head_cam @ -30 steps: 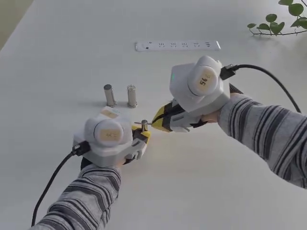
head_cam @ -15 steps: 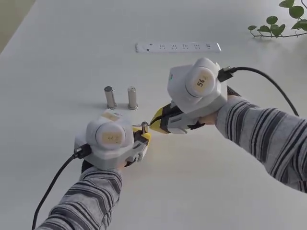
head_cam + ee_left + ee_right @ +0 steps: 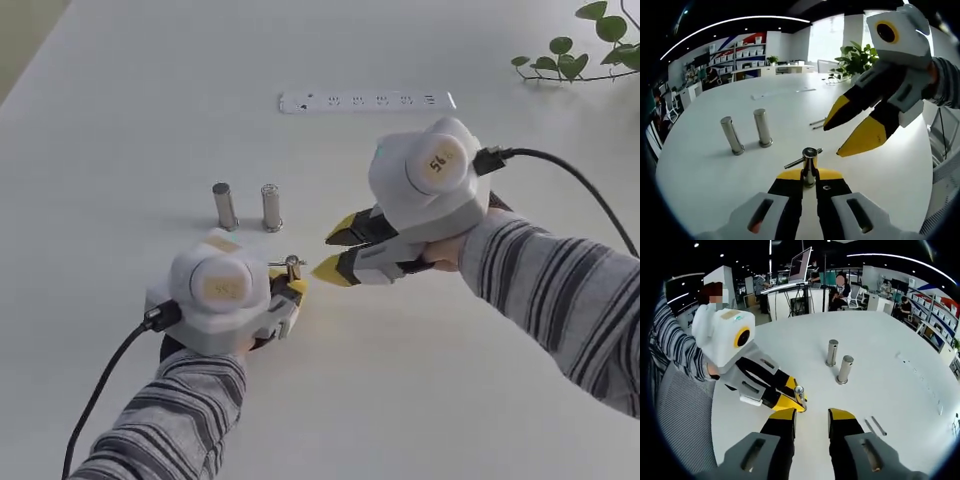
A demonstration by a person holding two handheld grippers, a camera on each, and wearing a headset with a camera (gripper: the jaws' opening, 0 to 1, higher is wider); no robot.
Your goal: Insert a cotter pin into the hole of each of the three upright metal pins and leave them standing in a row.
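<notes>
My left gripper (image 3: 290, 285) is shut on the base of a short upright metal pin (image 3: 292, 266) just above the white table. A thin cotter pin (image 3: 799, 160) sits crosswise through its head. In the left gripper view the jaws (image 3: 810, 175) clamp that metal pin (image 3: 809, 162) from both sides. My right gripper (image 3: 327, 254) hovers open just right of it with nothing between its fingers; the right gripper view has its jaws (image 3: 812, 413) spread, facing the held metal pin (image 3: 799, 394). Two bare metal pins (image 3: 225, 206) (image 3: 271, 207) stand side by side behind.
Two spare cotter pins (image 3: 816, 122) (image 3: 875, 426) lie on the table beyond the right gripper. A white power strip (image 3: 366, 101) lies farther back and plant leaves (image 3: 585, 50) reach in at the far right corner. Cables trail from both grippers.
My right gripper has drawn back to the right from the held pin and opened. The cotter pin stays in the pin's hole. The left gripper has barely moved.
</notes>
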